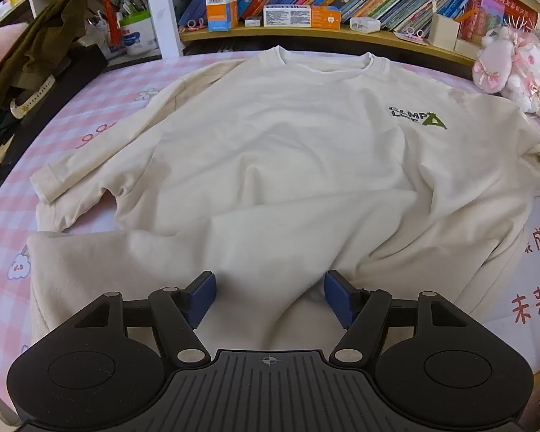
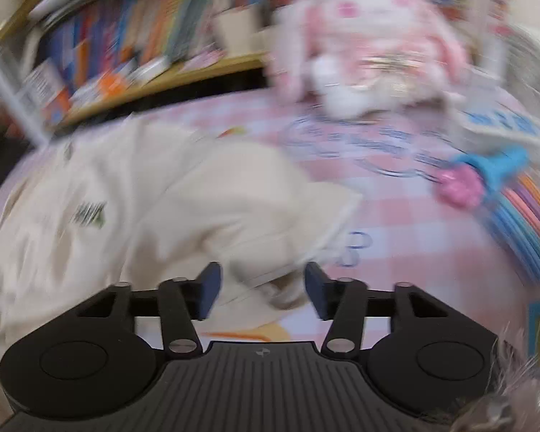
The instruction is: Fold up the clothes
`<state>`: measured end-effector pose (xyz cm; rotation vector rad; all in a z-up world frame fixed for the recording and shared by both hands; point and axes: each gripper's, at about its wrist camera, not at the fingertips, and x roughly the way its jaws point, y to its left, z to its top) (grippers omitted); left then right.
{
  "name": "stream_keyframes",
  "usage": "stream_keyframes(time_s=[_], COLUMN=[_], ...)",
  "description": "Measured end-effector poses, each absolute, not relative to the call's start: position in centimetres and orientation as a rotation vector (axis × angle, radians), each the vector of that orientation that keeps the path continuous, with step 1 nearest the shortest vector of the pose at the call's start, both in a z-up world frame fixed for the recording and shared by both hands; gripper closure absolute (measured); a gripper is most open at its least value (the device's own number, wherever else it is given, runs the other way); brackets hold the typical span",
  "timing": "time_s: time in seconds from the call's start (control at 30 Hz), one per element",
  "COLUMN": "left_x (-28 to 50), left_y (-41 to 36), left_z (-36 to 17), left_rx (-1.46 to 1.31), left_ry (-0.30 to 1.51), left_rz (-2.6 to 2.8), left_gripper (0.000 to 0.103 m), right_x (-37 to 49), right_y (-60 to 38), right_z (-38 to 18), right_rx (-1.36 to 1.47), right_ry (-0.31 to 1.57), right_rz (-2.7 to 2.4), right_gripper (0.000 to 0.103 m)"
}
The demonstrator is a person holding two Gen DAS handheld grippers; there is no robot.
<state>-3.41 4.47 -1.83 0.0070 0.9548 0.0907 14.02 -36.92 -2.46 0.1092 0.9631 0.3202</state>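
While one cream sweatshirt (image 1: 270,151) lies front-up across the middle of the left wrist frame, its hem is bunched at lower centre, on a pink checked bench (image 1: 72,122). One left gripper (image 1: 270,291) hovers over that hem, jaws released and holding nothing. One right gripper (image 2: 262,286), in a blurred frame, also has its jaws released, over a sleeve cuff (image 2: 288,252) at centre. One pink plush toy (image 1: 511,68) sits upper right.
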Motion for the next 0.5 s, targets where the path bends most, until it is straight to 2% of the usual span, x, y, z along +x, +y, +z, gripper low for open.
stream_keyframes(time_s=[0.13,0.17,0.2,0.23,0.33,0.5], left_x=[-3.3,-3.3,-3.3,-3.3,-3.4,-3.5], left_y=[4.5,4.5,4.5,4.5,4.4,4.3], left_z=[-1.9,-1.9,-1.9,-1.9,-1.9,-2.1], left_rx=[0.014,0.015,0.016,0.018,0.019,0.016], left_ry=[0.961,0.962,0.963,0.964,0.959,0.950], left_rz=[0.091,0.090,0.089,0.088,0.091,0.096], left_gripper=[0.034,0.034,0.034,0.034,0.034,0.033], right_x=[15.5,15.9,16.3,16.9,18.5,17.9], right_y=[-36.4,-36.4,-36.7,-37.3,-39.6,-41.2], right_z=[-3.3,-3.3,-3.2,-2.8,-1.5,-0.6], right_rx=[0.075,0.075,0.088,0.115,0.173,0.182], right_ry=[0.976,0.963,0.938,0.900,0.821,0.863], right_rz=[0.317,0.316,0.300,0.267,0.092,0.151], right_gripper=[0.052,0.056,0.069,0.076,0.072,0.070])
